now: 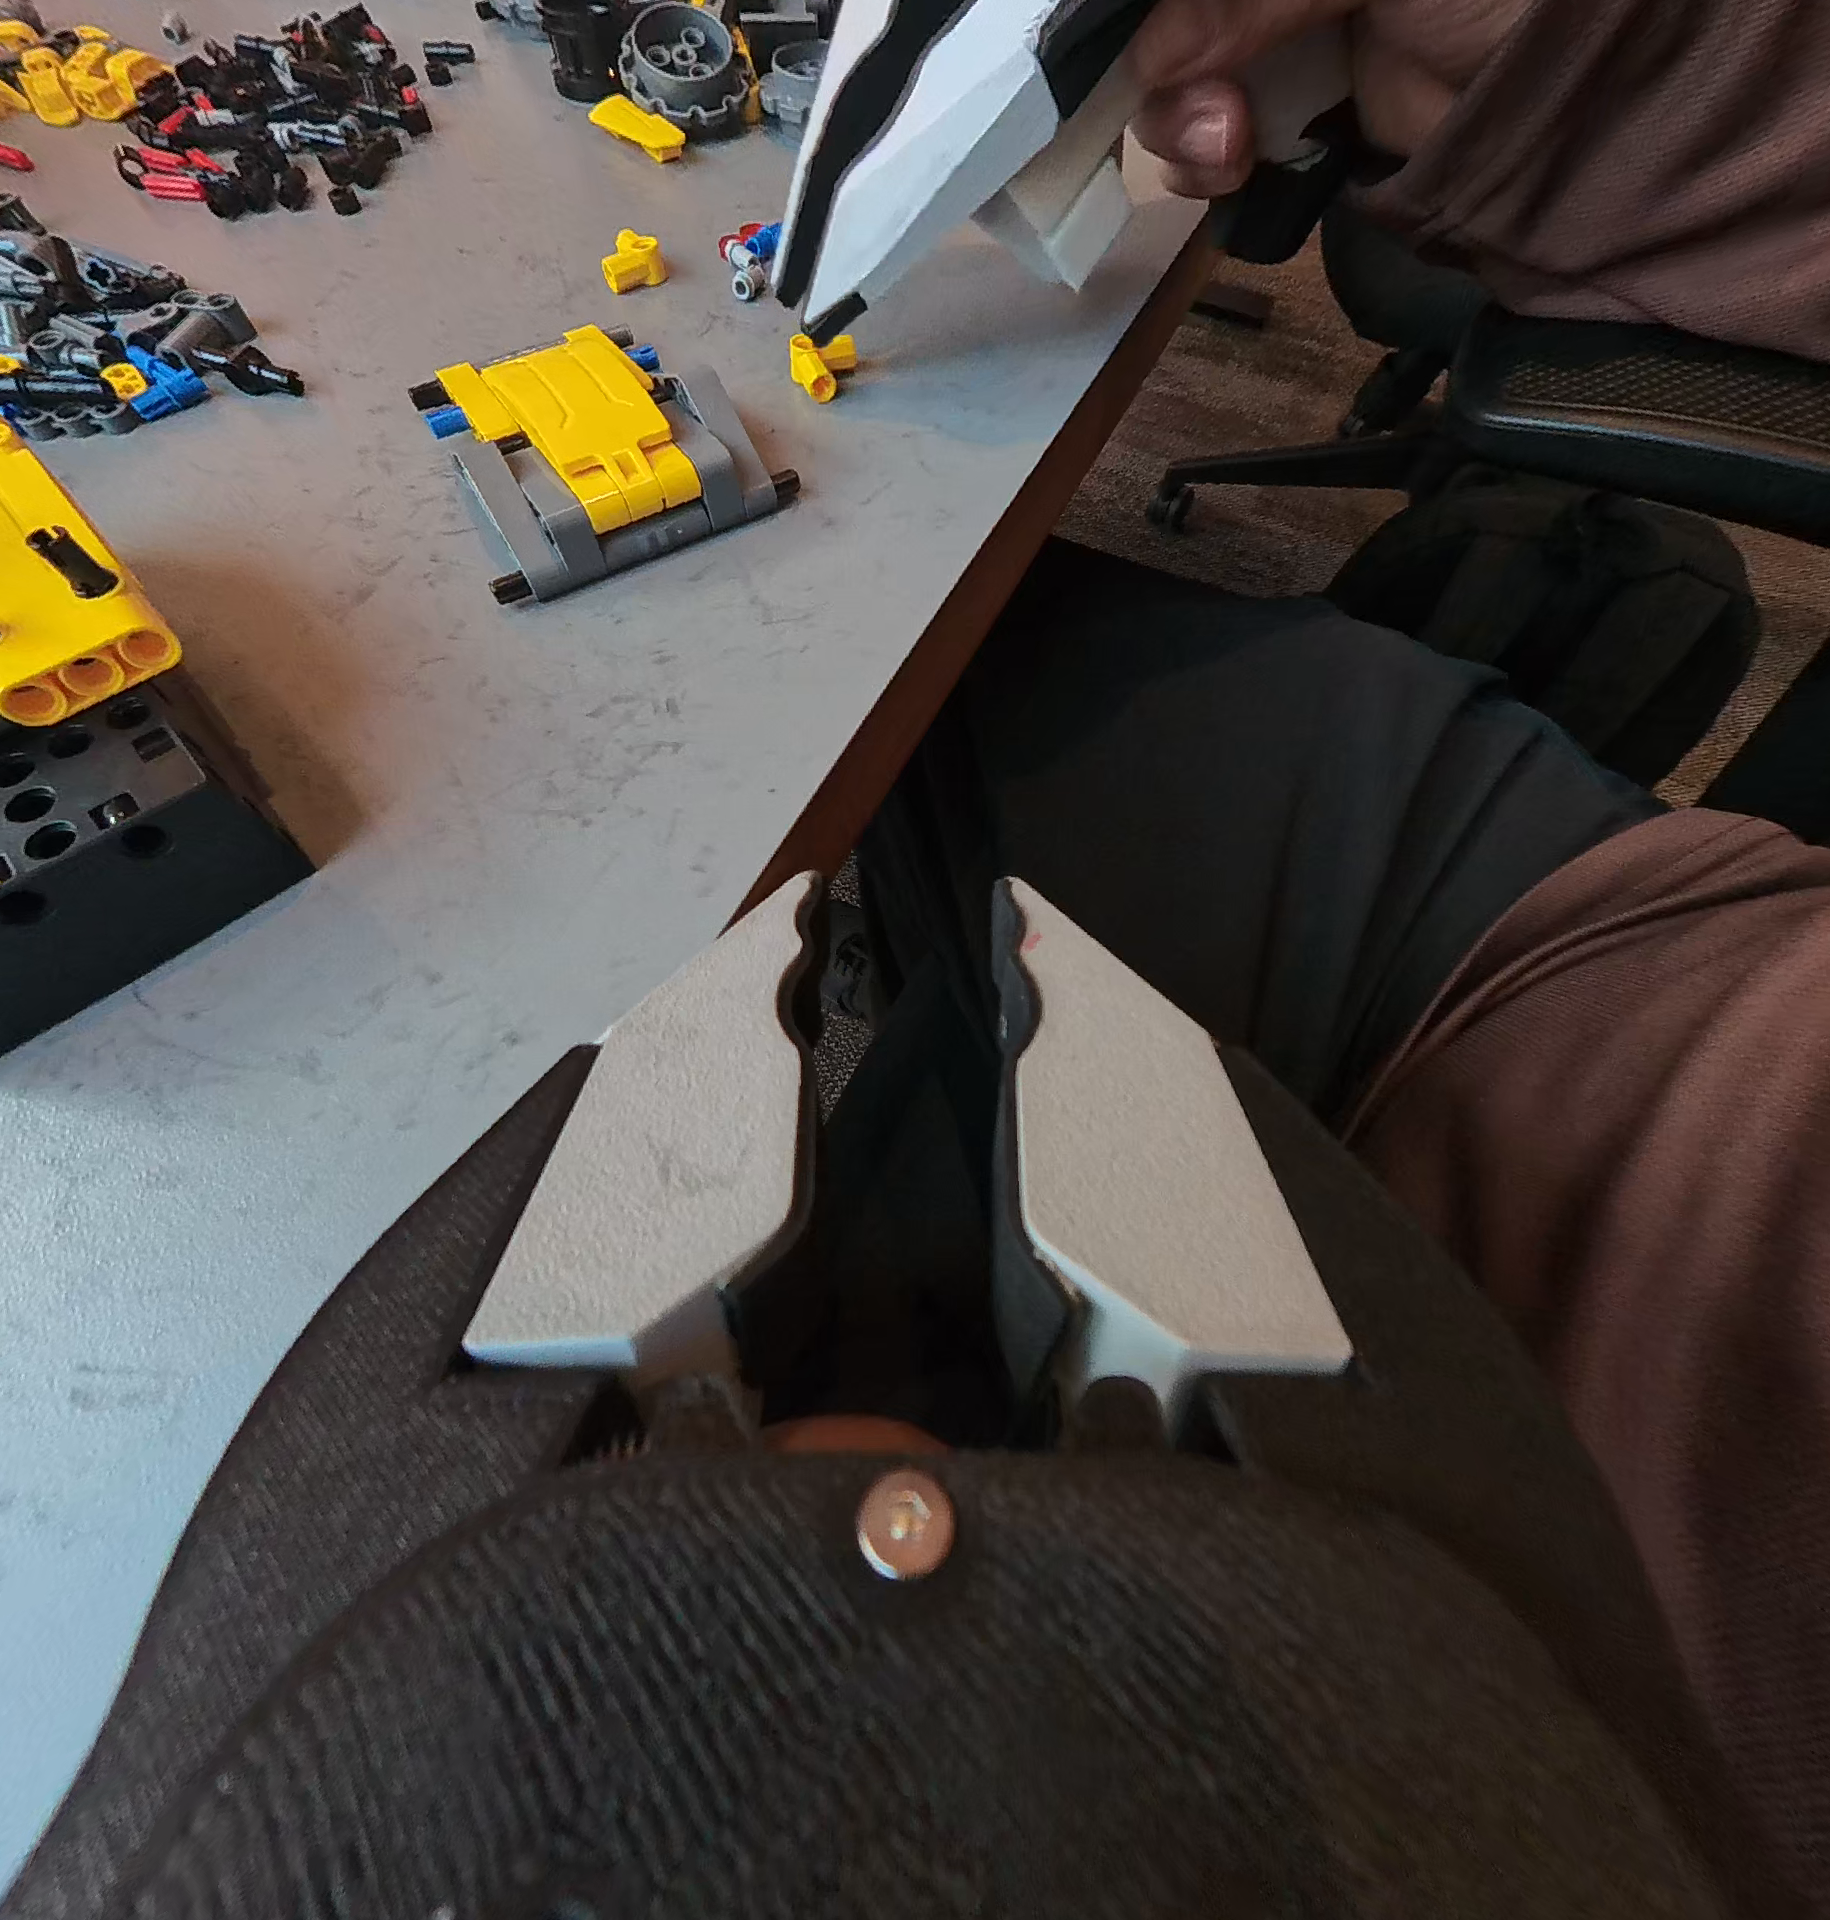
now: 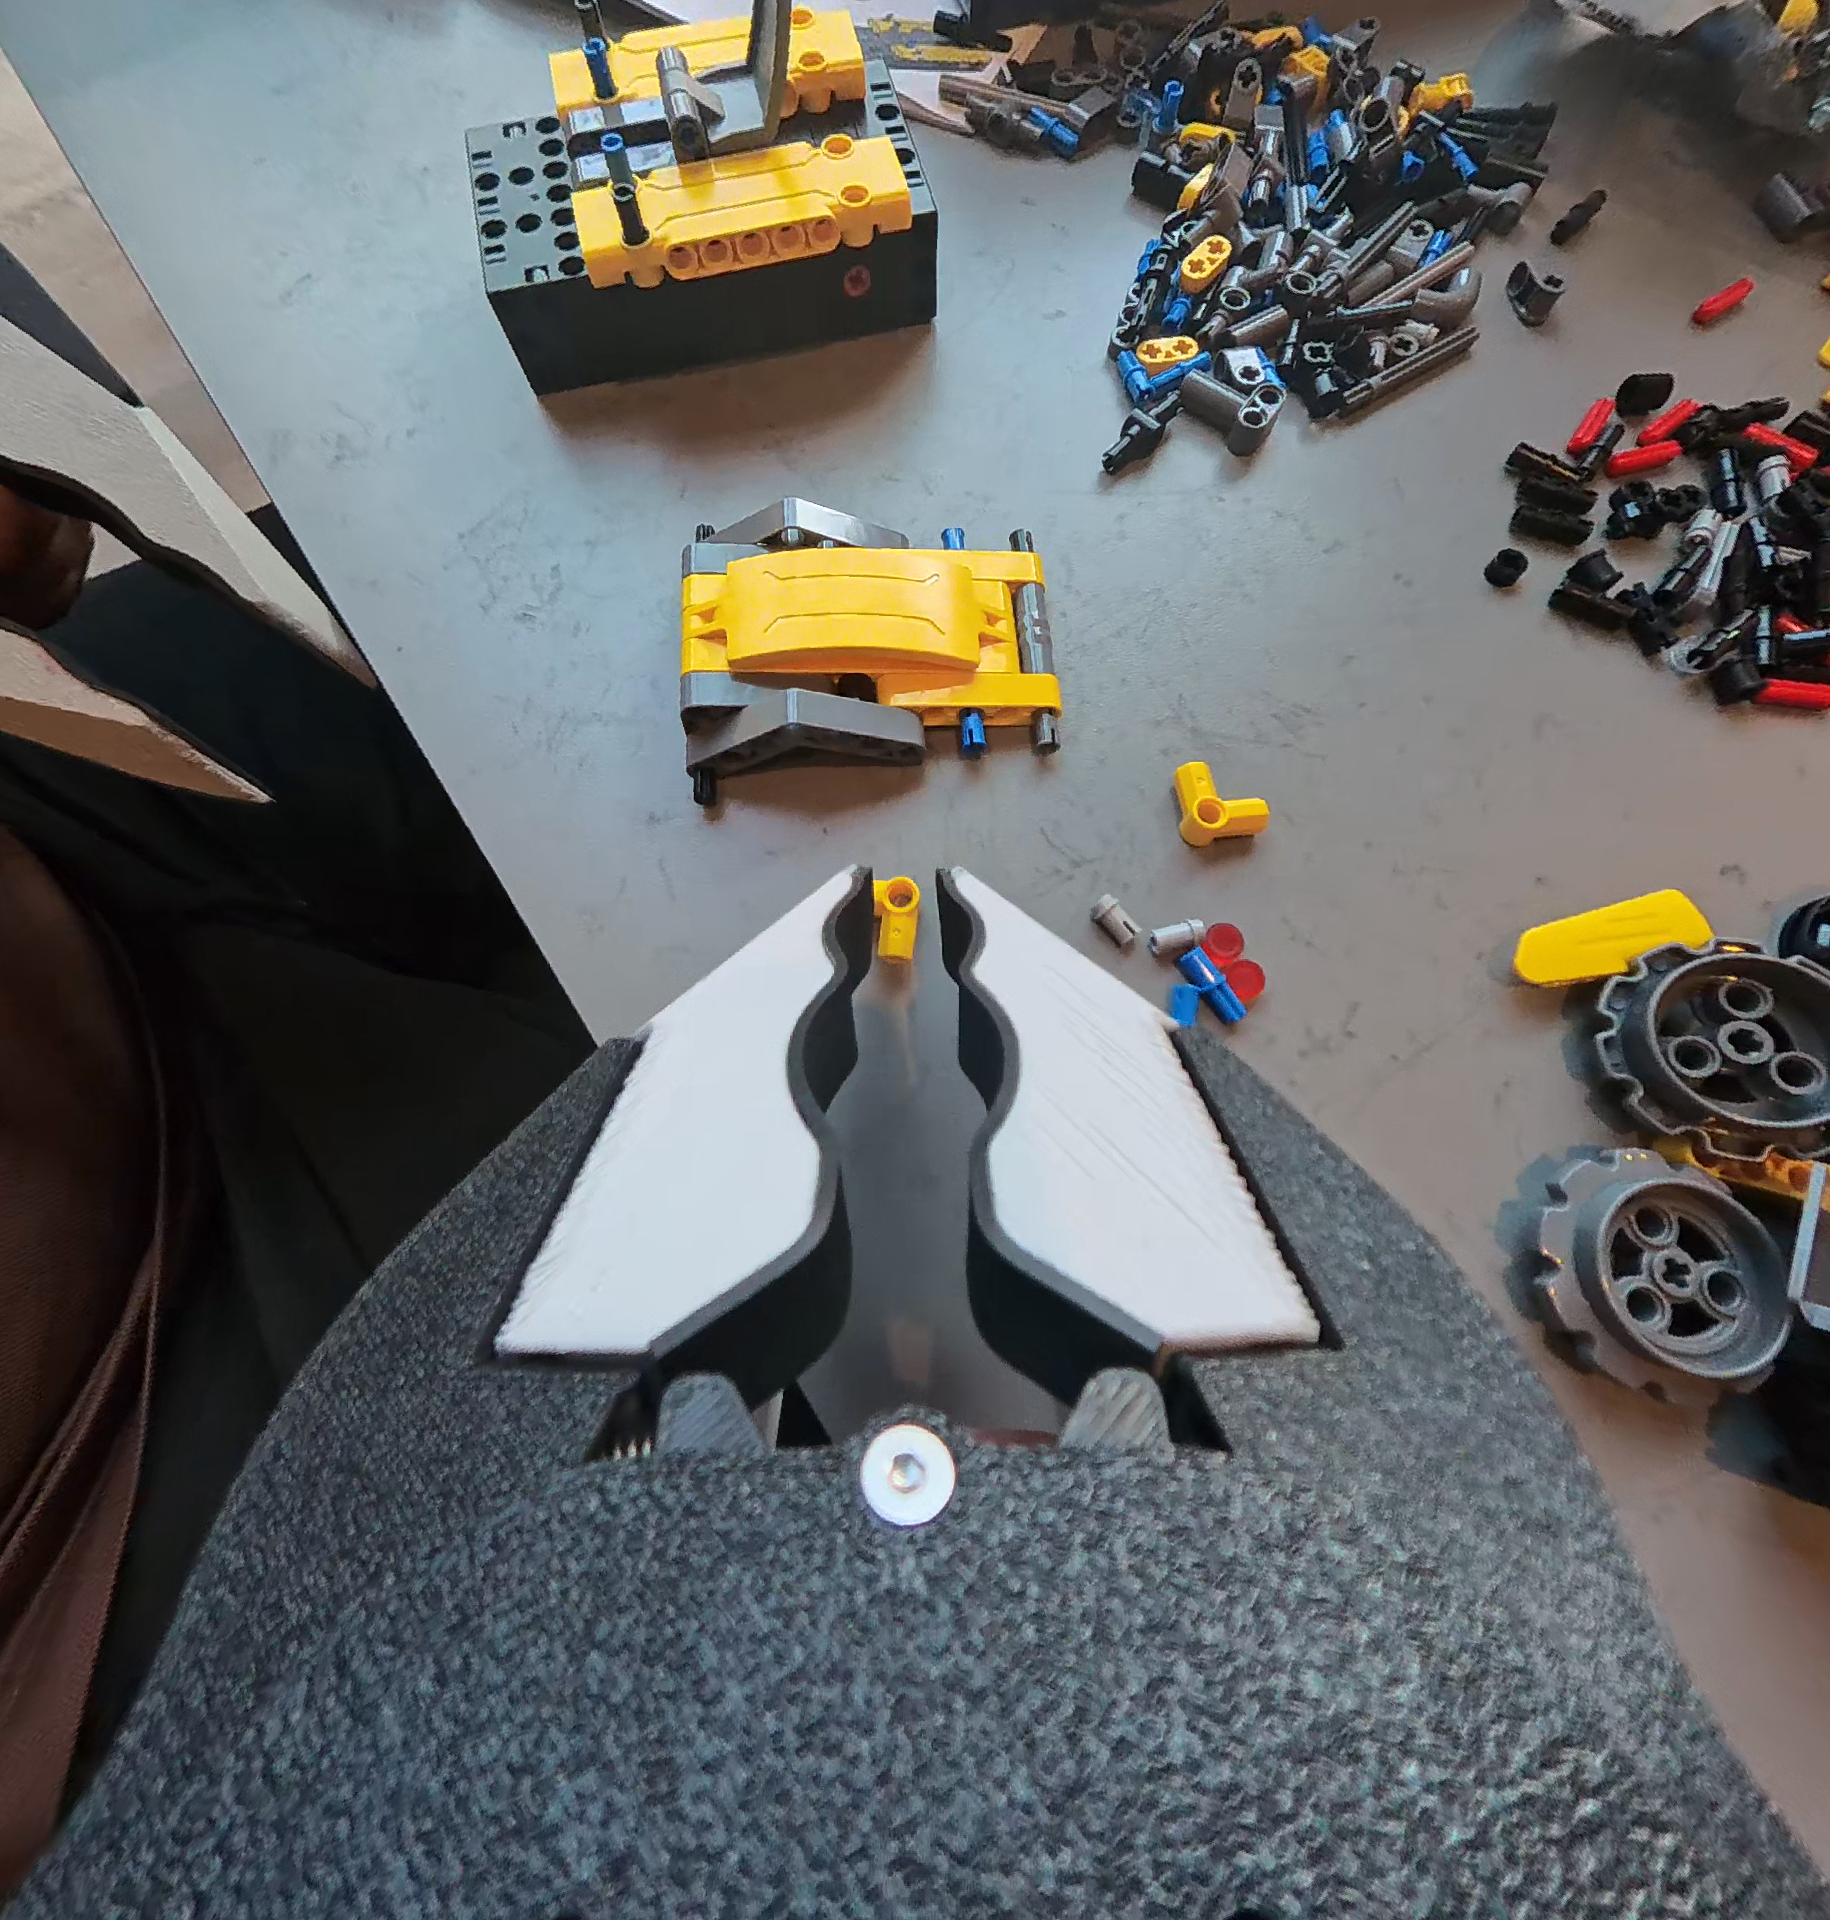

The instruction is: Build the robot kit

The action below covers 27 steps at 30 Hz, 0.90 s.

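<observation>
My right gripper [image 2: 903, 883] hangs low over the grey table [image 2: 371, 436] near its front edge. Its jaws are narrowly apart, with a small yellow connector piece [image 2: 897, 916] lying between the tips. In the left wrist view the right gripper [image 1: 826, 317] points down onto that connector [image 1: 823, 366]. A yellow and grey brick assembly [image 2: 859, 644] lies just beyond it, also seen in the left wrist view [image 1: 599, 457]. My left gripper [image 1: 906, 904] is open and empty, held off the table edge above the person's lap.
A second yellow connector [image 2: 1217, 805] and blue pins with red studs [image 2: 1217, 971] lie to the right. A black box with yellow beams [image 2: 703, 218] stands farther back. Piles of small parts [image 2: 1326, 239] and grey wheels [image 2: 1732, 1049] fill the right side. An office chair [image 1: 1617, 416] stands behind. The left gripper's tips are roughly 15 centimeters from the right gripper's.
</observation>
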Tool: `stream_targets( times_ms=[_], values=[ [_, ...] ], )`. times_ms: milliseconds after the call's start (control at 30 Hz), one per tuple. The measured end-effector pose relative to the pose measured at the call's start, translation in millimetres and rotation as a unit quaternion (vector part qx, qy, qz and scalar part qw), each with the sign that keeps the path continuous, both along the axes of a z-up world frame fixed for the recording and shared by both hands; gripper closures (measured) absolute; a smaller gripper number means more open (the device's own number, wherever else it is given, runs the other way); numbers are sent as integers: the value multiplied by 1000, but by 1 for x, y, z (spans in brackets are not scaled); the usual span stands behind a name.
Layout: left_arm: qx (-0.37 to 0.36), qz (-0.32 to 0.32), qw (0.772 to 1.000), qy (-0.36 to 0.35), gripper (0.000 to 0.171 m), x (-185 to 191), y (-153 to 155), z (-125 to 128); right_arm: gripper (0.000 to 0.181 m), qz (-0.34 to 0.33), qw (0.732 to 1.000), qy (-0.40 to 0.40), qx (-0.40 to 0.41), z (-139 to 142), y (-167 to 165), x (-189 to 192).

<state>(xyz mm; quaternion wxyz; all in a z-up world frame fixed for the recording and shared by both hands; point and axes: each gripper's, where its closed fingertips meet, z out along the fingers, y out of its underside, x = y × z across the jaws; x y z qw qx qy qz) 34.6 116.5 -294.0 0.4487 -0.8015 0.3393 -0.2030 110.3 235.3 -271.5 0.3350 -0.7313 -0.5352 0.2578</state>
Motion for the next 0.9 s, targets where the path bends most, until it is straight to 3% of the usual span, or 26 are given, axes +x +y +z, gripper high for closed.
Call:
stream_targets(
  times_ms=[300, 533, 900],
  values=[
    [-1, 0, 1000, -3, 144, -1, 0, 1, 170, 14, 999, -29, -18, -9, -9, 5],
    [-1, -4, 1000, 2, 144, 2, -1, -1, 172, 85, 995, -20, -46, -1, -43, -5],
    [-2, -4, 1000, 0, 144, 1, -1, 0, 170, 41, 998, -37, -2, -1, -21, 0]
  ],
)
